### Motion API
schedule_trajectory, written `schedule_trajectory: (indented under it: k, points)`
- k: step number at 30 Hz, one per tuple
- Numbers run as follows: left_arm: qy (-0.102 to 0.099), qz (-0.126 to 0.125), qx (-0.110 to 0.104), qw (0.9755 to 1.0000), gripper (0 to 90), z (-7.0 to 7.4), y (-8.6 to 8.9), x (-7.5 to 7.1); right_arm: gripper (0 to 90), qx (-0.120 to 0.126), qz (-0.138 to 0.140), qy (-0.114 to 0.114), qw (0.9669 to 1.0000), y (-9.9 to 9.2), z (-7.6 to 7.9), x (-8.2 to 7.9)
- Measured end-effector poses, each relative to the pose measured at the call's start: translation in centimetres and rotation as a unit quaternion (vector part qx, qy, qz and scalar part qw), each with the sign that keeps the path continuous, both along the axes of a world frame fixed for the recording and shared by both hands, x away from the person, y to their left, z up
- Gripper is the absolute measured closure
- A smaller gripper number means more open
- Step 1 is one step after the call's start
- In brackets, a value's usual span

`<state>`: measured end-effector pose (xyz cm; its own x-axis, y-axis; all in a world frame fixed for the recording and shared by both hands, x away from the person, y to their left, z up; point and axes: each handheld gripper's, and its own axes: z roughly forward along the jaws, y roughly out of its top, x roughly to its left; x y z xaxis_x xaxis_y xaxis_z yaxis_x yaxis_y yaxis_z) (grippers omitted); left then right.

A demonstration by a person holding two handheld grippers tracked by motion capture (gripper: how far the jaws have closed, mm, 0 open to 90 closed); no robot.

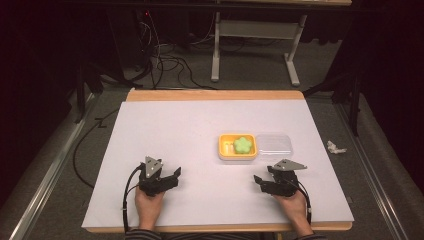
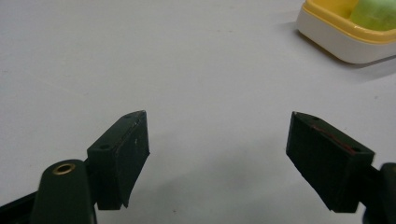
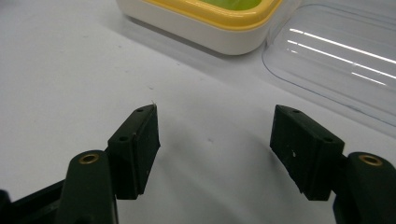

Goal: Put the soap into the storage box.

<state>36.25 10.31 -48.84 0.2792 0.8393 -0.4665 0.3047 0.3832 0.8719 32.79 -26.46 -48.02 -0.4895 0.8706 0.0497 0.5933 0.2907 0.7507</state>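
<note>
A person sits at the near edge of the table (image 1: 165, 125), which is covered with a white sheet, holding a black two-jaw tool in each hand. The left tool (image 1: 172, 176) rests low over the sheet at the near left, its jaws spread wide with nothing between them; its own camera shows bare white surface in the gap. The right tool (image 1: 259, 181) sits at the near right, jaws likewise wide apart and empty, pointing inward toward the left one. The two tools are well apart. Past them, right of the table's middle, lies a yellow tray (image 1: 223, 145) with a pale outer wall, and inside it a green flower-shaped piece (image 1: 243, 145), soft-looking, though I cannot tell what it is made of. Touching the tray's right side lies a clear plastic lid (image 1: 274, 144), flat on the sheet. From the right tool's camera the tray (image 3: 210, 28) and lid (image 3: 336, 56) sit just ahead of the jaws; from the left tool's camera the tray (image 2: 336, 42) is off to the upper right.
</note>
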Motion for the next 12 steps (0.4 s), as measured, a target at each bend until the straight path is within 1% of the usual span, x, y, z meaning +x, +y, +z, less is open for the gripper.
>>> schedule_trajectory:
  k: [2,5,7,11,12]
  points:
    - [0.002,-0.001,0.001,1.0000,22.0,-0.02,-0.01,0.01,33.6,-0.001,-0.001,-0.007,1.0000,0.05,0.06,-0.13]
    - [0.002,-0.001,0.004,1.0000,22.0,-0.04,-0.09,0.01,33.5,-0.004,-0.001,-0.010,0.9999,0.10,0.01,-0.22]
    - [0.003,-0.001,0.004,1.0000,21.9,-0.04,-0.11,0.01,33.4,-0.003,0.001,-0.010,0.9999,0.05,-0.01,-0.18]
    - [0.003,0.000,0.004,1.0000,22.0,-0.05,-0.14,0.01,33.3,0.006,-0.001,-0.003,1.0000,-0.07,-0.03,-0.07]
    - [0.002,-0.001,0.008,1.0000,22.0,-0.08,-0.13,0.01,33.3,0.006,-0.001,-0.002,1.0000,-0.09,-0.04,-0.06]
